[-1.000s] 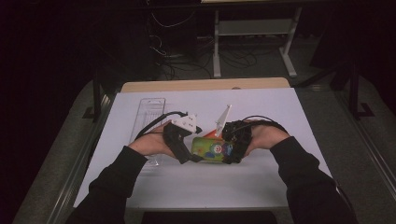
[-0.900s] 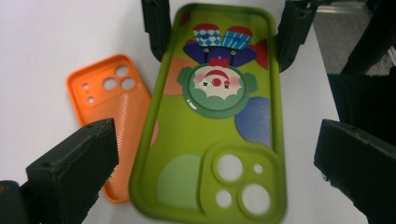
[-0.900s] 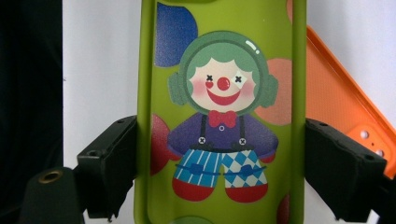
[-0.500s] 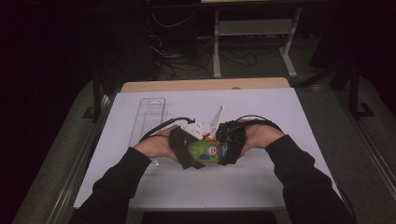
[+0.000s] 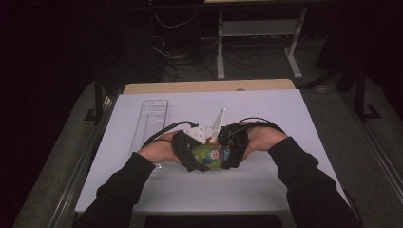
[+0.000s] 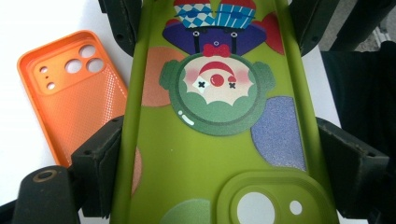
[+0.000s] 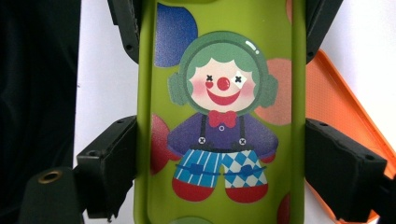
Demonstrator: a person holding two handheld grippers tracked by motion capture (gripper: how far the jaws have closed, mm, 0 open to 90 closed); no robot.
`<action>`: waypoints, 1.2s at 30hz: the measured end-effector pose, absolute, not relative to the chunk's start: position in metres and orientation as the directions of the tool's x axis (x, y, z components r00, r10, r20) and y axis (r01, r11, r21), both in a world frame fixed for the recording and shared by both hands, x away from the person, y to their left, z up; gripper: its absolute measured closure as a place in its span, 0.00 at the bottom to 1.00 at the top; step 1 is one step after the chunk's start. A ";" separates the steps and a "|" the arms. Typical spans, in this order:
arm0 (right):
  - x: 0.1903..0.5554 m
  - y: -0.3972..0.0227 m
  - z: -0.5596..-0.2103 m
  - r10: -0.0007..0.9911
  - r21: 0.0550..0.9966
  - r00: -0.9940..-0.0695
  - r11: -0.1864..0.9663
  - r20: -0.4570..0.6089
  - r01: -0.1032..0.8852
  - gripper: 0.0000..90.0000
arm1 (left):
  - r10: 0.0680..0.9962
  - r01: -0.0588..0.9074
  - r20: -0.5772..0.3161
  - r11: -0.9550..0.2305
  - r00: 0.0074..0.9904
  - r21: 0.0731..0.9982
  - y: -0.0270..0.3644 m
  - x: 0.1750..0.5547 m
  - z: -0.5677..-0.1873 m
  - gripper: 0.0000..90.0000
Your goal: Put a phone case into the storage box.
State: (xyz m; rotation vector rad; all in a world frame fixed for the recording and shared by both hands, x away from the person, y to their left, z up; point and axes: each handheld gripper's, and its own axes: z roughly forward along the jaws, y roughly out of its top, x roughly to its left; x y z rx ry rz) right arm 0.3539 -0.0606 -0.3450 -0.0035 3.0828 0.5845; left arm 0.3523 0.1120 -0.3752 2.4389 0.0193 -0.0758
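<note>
Both hands had drawn closer together at the near middle of the table since the earlier frames, and the left gripper (image 5: 190,153) had come in against the green phone case (image 5: 209,155), its jaws having just been closing with the case between them. In the left gripper view those black jaws stood flush against both long edges of the case near its camera cut-out, clamping it. The right gripper (image 5: 231,148) pinched the same case at the opposite end, where the clown's striped and checked trousers were printed; the right gripper view showed its jaws pressed to each long side. So the case, printed face up towards the cameras, spanned between the two grippers just above the white table cover (image 5: 285,114).

Under and just beside it lay an orange phone case (image 6: 70,98), hollow side up, with its lens holes at one end. On the far left of the cover rested a clear plastic tray (image 5: 151,118). Black cables looped from each gripper, and a white three-cornered plate (image 5: 215,126) rose on the far side of the hands.
</note>
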 end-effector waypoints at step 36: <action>0.363 -0.124 -0.355 0.368 0.657 -0.928 0.688 0.048 0.307 0.00 | 0.262 0.253 -0.077 -0.742 0.962 0.621 0.124 0.352 -0.383 0.18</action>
